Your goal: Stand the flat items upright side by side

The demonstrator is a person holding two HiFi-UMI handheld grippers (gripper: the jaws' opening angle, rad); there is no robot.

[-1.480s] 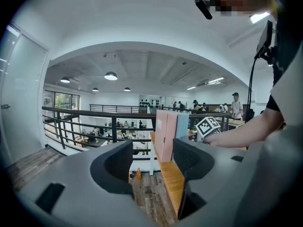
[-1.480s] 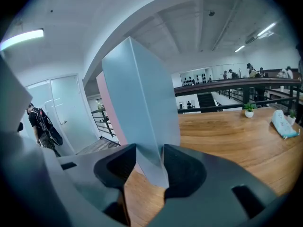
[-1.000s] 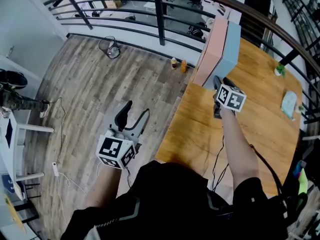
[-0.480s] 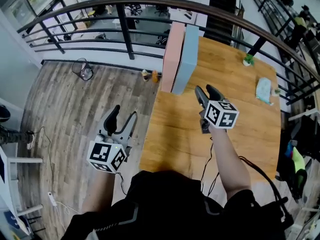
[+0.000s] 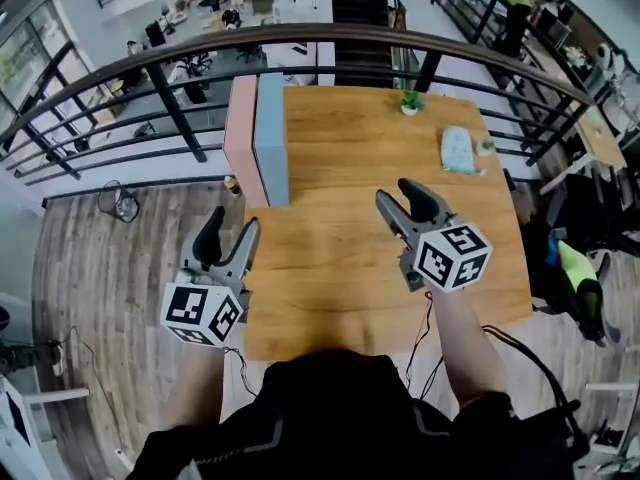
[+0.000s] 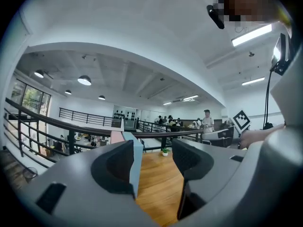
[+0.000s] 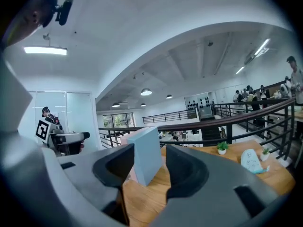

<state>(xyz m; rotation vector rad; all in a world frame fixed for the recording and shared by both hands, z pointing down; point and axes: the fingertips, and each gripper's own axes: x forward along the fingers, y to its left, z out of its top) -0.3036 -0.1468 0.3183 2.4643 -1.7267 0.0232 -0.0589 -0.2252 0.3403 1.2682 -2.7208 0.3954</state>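
Note:
Two flat slabs, a pink one (image 5: 242, 133) and a blue one (image 5: 271, 140), stand upright side by side, touching, at the left edge of the wooden table (image 5: 360, 258). My left gripper (image 5: 227, 238) hovers open and empty by the table's left edge, nearer than the slabs. Over the table's middle my right gripper (image 5: 400, 198) is open; its jaws have just been opening, with nothing between them. The left gripper view shows the blue slab (image 6: 138, 157) and the pink slab (image 6: 116, 136) beyond the left gripper (image 6: 152, 162). The right gripper (image 7: 149, 167) frames the blue slab (image 7: 147, 155) at a distance.
At the table's far edge stands a small potted plant (image 5: 409, 101); a pale green pouch (image 5: 458, 150) lies right of it. A dark railing (image 5: 180, 118) curves behind the table. On the wood floor to the left stand a wire bin (image 5: 118, 204) and bottles (image 5: 231, 184).
My right gripper has drawn back from the blue slab and risen. The left gripper came up from over the floor to the table's left edge. Both slabs still stand.

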